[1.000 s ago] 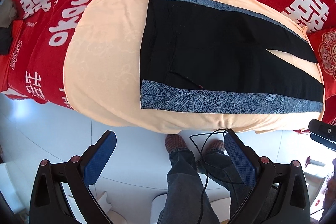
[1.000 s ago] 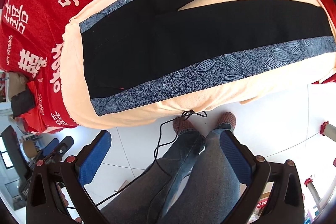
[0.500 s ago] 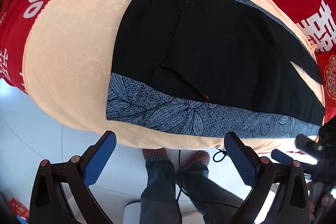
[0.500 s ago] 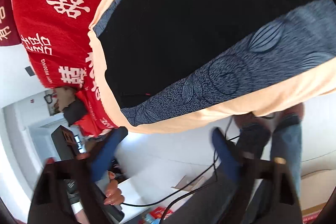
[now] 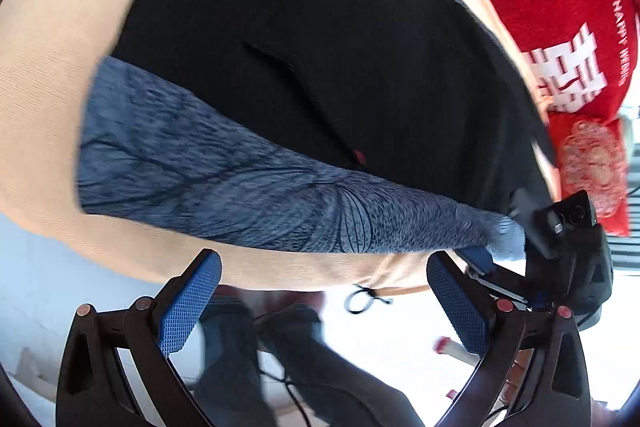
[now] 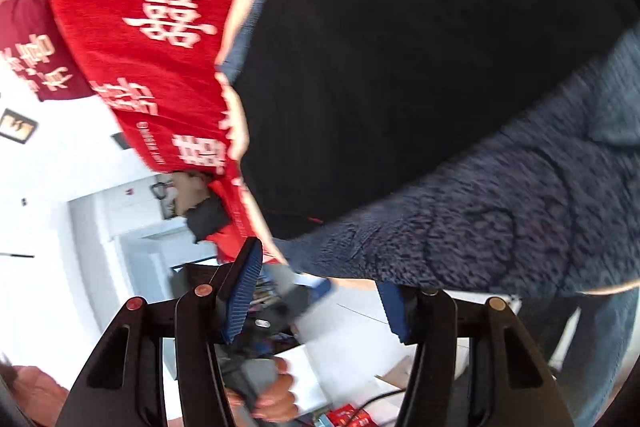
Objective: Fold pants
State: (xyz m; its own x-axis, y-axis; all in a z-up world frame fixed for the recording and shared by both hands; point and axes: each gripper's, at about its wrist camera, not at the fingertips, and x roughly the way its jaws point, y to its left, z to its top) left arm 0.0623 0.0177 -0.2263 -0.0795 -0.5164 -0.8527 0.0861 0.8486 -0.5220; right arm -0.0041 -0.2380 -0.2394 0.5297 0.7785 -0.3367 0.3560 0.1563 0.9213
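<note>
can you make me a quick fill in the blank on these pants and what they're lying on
1. The pants are mostly ____ in colour.
2. The patterned strip along their near edge is ____.
3. The pants lie on a ____ sheet.
4. Beyond that lies a ____ blanket with white characters.

Missing words: black; blue; peach; red

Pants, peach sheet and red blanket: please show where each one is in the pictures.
pants (image 5: 360,47), left wrist view, black middle part
peach sheet (image 5: 44,59), left wrist view, bare part left of the pants
red blanket (image 6: 132,39), right wrist view, part with white characters
</note>
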